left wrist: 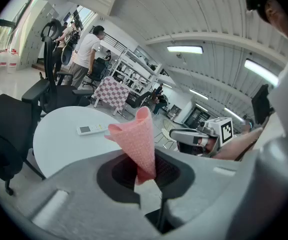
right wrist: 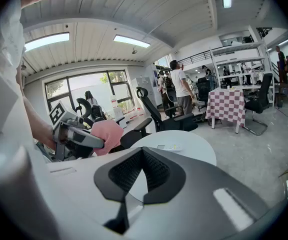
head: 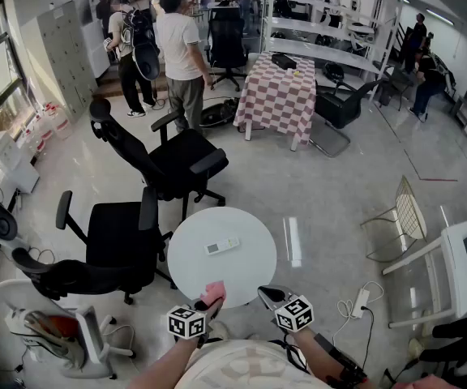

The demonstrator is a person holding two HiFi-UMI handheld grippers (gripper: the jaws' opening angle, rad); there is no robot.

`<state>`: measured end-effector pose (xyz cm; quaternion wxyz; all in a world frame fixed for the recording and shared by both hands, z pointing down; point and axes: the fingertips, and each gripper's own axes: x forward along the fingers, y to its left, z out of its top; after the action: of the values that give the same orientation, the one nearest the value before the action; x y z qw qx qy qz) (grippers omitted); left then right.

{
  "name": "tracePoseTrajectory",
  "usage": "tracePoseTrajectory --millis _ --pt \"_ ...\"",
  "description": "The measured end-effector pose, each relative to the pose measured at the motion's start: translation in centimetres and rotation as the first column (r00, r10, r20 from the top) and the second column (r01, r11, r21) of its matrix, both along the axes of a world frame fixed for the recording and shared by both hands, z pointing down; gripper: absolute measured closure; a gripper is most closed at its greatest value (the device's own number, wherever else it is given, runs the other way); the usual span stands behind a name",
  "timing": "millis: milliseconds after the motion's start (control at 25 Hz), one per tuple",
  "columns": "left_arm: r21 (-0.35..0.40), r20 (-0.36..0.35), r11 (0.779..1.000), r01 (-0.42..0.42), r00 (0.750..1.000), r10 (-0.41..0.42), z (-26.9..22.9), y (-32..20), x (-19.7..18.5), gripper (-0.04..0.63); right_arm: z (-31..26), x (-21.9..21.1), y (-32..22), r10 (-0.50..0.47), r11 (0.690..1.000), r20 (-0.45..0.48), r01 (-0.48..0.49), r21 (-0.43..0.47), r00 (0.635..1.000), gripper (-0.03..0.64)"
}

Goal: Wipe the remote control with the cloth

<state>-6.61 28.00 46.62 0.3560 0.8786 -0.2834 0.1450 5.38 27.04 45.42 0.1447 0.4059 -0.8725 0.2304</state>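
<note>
A white remote control lies near the middle of the round white table; it also shows in the left gripper view and, small, in the right gripper view. My left gripper hangs over the table's near edge, shut on a pink cloth that stands up from its jaws. My right gripper is beside it to the right, shut with nothing between its jaws. Both grippers are well short of the remote. The cloth appears at the left of the right gripper view.
Two black office chairs stand left of and behind the table. A checkered-cloth table and several people are farther back. A wire chair and a white desk are at the right.
</note>
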Motion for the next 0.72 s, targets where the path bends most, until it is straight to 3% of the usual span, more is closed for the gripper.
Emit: tracePoseTrajectory --millis 200,720 --pt "0.039 -0.005 0.999 0.008 1.000 -0.008 -1.0 -2.8 0.0 0.551 -1.0 0.1 -2.5 0.000 0.999 -0.004 0.000 0.036 1.000 0.611" --pt "0.029 -0.021 0.999 0.015 1.000 -0.014 -0.4 -4.1 -1.4 0.551 -0.7 -0.5 -3.6 0.053 0.998 0.009 -0.053 0.029 0.999 0.611"
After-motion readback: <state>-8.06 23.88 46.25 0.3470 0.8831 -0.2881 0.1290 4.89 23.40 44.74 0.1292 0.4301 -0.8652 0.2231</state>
